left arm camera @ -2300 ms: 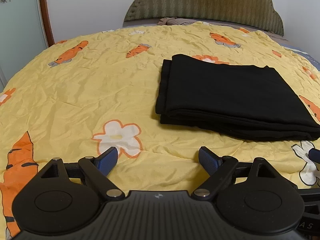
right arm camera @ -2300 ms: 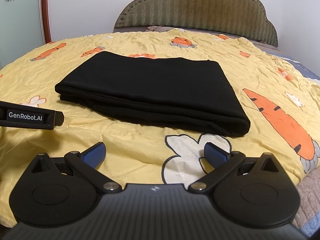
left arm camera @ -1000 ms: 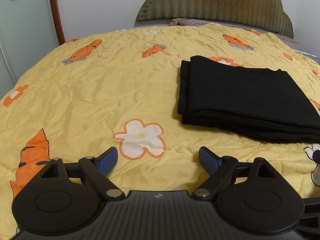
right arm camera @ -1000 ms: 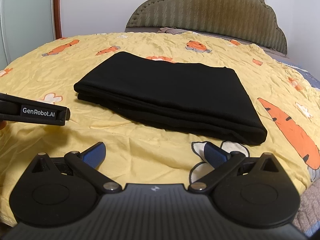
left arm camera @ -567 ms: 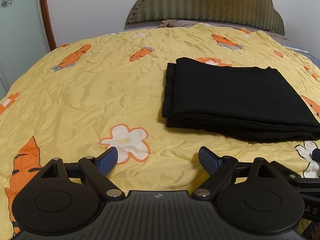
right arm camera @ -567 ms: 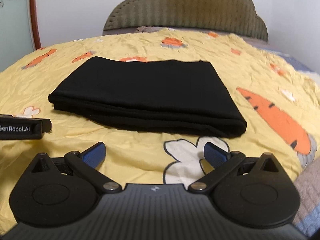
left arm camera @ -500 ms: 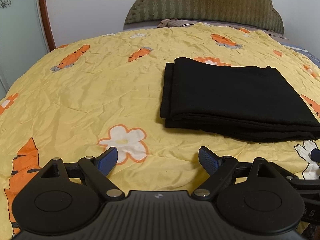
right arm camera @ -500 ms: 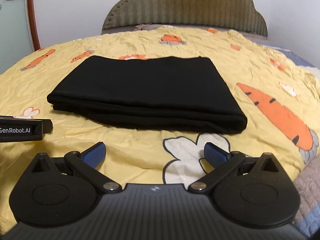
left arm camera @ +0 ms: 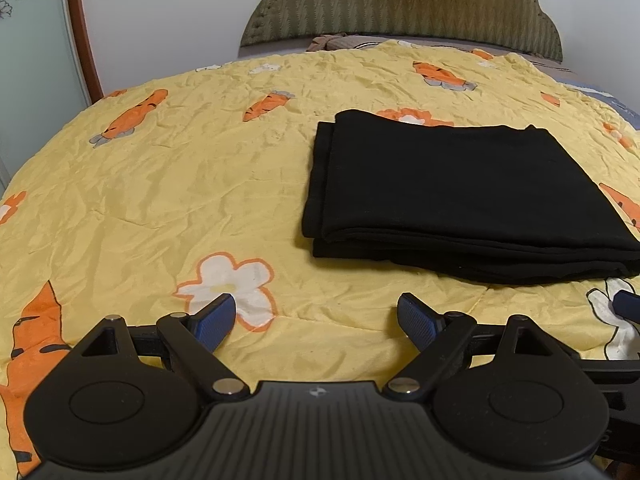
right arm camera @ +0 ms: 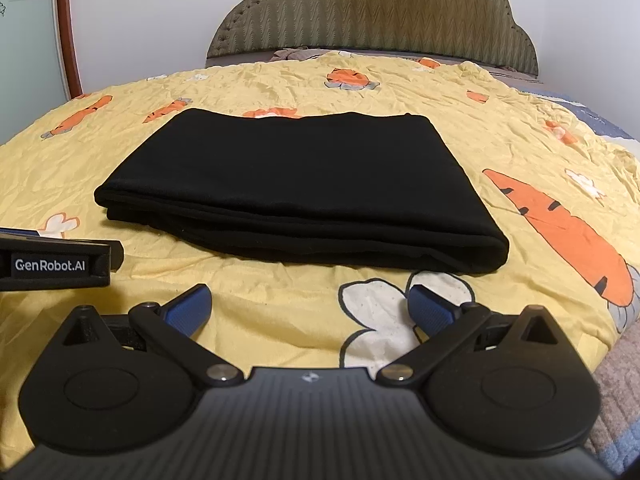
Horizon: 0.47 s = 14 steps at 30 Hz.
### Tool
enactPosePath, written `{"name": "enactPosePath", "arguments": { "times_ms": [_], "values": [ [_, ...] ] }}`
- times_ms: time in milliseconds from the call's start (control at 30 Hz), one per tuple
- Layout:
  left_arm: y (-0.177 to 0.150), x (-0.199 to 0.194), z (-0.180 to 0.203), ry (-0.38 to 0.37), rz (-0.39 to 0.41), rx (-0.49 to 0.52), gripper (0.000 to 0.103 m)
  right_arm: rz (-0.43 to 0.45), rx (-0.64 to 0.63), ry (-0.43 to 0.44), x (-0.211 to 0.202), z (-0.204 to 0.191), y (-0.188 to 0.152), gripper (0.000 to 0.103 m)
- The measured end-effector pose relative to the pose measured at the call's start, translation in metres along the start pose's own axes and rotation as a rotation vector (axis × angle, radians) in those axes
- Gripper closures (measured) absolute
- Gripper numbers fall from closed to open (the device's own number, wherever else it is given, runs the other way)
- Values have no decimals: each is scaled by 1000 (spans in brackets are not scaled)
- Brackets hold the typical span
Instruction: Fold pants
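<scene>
Black pants (left arm camera: 452, 192) lie folded into a flat rectangle with several layers on the yellow carrot-print bedspread (left arm camera: 180, 184). In the right wrist view the same pants (right arm camera: 304, 184) fill the middle. My left gripper (left arm camera: 316, 318) hovers open above the spread, short of the bundle's near left corner, with nothing between its blue pads. My right gripper (right arm camera: 308, 308) is open too, just in front of the bundle's near edge, holding nothing. The left gripper's body (right arm camera: 56, 264) shows at the left edge of the right wrist view.
A padded olive headboard (left arm camera: 400, 4) stands against the white wall at the far end. A glass panel with a red-brown frame (left arm camera: 76, 28) is at the left. The bed's near right edge (right arm camera: 624, 344) drops to a grey-brown cover.
Both views wobble slightly from frame to frame as the grippers roll a little. The pants stay in place and both grippers stay open.
</scene>
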<state>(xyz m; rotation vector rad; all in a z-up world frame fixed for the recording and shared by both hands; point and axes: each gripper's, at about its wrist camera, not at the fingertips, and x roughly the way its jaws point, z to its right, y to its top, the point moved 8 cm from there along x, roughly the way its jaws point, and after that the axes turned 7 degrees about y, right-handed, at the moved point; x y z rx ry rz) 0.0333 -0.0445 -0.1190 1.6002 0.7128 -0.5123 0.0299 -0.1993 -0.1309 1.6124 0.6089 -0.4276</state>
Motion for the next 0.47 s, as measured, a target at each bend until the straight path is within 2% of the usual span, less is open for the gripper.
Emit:
{"name": "enactPosePath", "arguments": {
  "times_ms": [467],
  "values": [
    [0, 0, 12, 16, 41, 64, 15, 23, -20, -15, 9, -2, -6, 0]
  ]
}}
